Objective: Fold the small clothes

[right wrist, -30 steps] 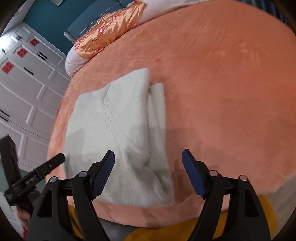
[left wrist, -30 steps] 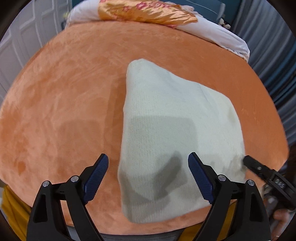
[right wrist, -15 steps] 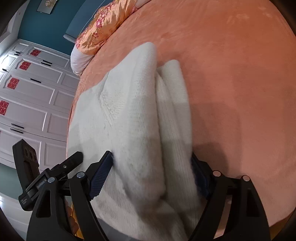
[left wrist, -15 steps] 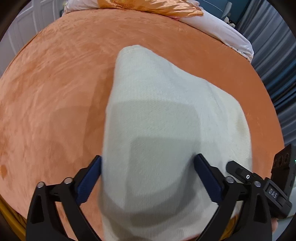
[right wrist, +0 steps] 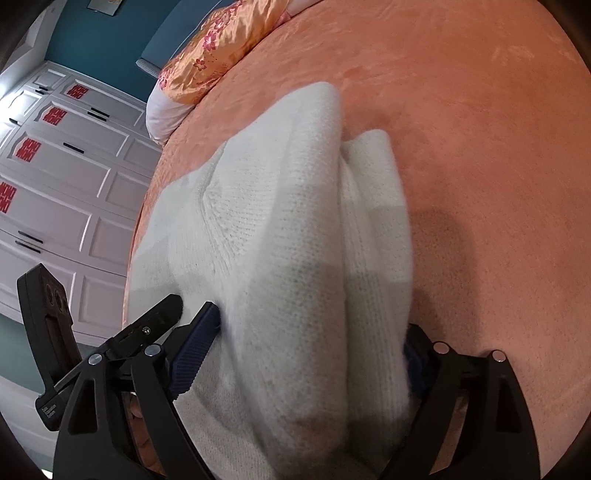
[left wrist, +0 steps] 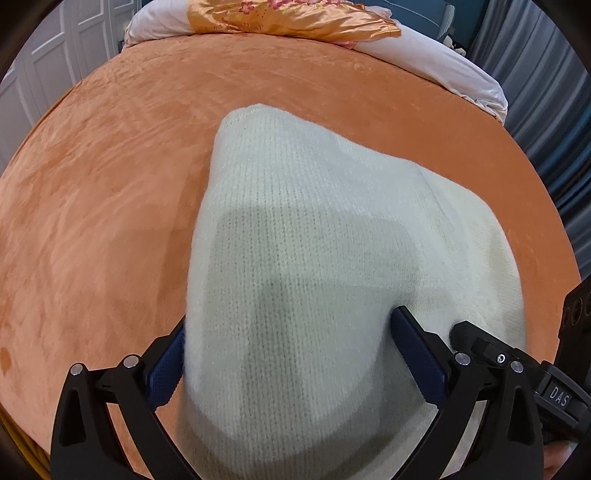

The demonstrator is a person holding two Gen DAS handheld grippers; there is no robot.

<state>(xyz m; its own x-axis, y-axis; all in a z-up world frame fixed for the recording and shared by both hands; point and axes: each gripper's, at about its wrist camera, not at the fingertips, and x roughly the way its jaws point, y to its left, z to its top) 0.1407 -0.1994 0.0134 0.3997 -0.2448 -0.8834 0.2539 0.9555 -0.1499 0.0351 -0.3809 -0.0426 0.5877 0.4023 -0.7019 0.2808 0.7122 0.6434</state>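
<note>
Left-wrist and right-wrist views, read near to far. At the bottom of the left-wrist frame my left tool [left wrist: 288, 360] stands at its widest, astride the near end of the cream knitted garment [left wrist: 314, 258]; the knit fills the gap, and I cannot tell whether the pads press on it. At the bottom of the right-wrist frame my right tool [right wrist: 306, 354] straddles the garment's other near corner, where the knit [right wrist: 280, 229] lies doubled in two thick rolls; its jaws are opening, with cloth between them.

Likely faults, as I judge them: with so much bulk between the jaws, a closing tool may catch only the upper layer, so a lift would peel the fold apart. The fuzzy knit may also snag on the ribbed pads. If my two tools rise unevenly, the fold line would skew. They sit close together, and a shift sideways could knock one against the other.

The garment lies in the middle of each frame on the bed [left wrist: 92, 221], which has a plush orange cover, soft enough to yield under pressure. Beyond it, at the upper edge, lie an orange floral satin pillow [left wrist: 295, 18] and a white pillow [left wrist: 443, 62]. White panelled wardrobe doors [right wrist: 66, 177] fill the left of the right-wrist frame, under a teal wall [right wrist: 110, 37]. Grey-blue curtains [left wrist: 546, 110] hang at the right of the left-wrist frame.
</note>
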